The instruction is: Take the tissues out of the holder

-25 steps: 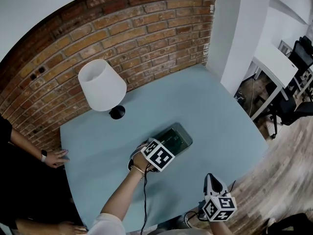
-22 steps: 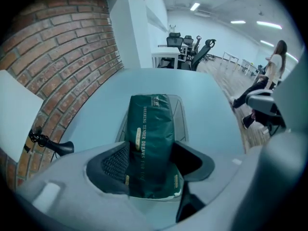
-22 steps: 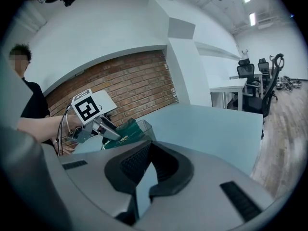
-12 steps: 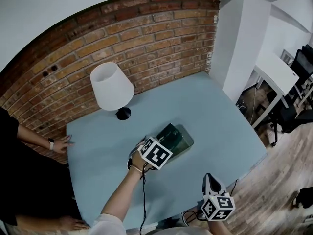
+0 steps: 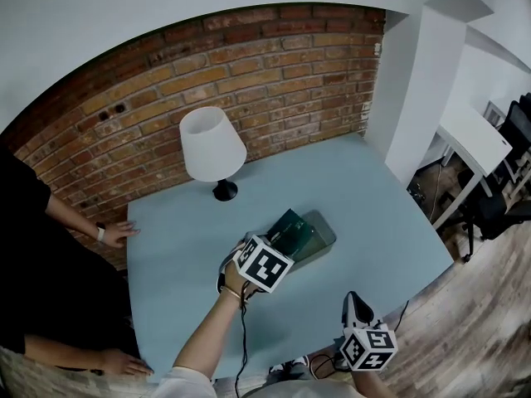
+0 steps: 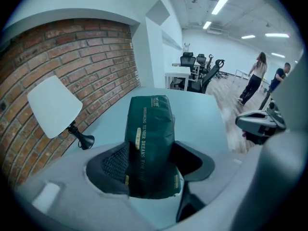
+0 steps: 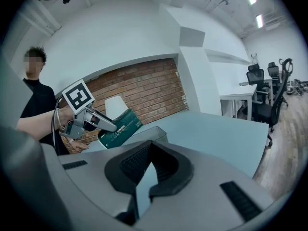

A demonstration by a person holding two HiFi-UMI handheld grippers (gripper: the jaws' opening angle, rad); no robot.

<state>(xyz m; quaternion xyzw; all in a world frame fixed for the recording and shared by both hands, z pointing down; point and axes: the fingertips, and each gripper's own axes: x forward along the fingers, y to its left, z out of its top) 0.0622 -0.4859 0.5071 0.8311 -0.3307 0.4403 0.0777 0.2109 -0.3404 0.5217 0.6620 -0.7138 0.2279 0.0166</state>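
Observation:
My left gripper (image 5: 264,255) is shut on a dark green tissue pack (image 5: 290,229), which tilts up out of the clear holder (image 5: 323,232) in the middle of the pale blue table (image 5: 373,214). In the left gripper view the tissue pack (image 6: 149,129) fills the space between both fingers (image 6: 114,163), and the holder is hidden behind it. My right gripper (image 5: 355,305) hangs at the table's front edge, shut with nothing in it. In the right gripper view, the right gripper (image 7: 150,150) looks toward the tissue pack (image 7: 120,126), the holder (image 7: 155,132) and the left gripper (image 7: 103,124).
A white lamp (image 5: 213,143) stands near the brick wall (image 5: 249,56) at the back. A person's hand (image 5: 118,233) rests on the table's left edge, another hand (image 5: 124,363) at the front left. A white pillar (image 5: 415,89) and office desks lie to the right.
The left gripper has raised the near end of the tissue pack, so it tilts further up out of the holder. The right gripper has stayed by the front edge.

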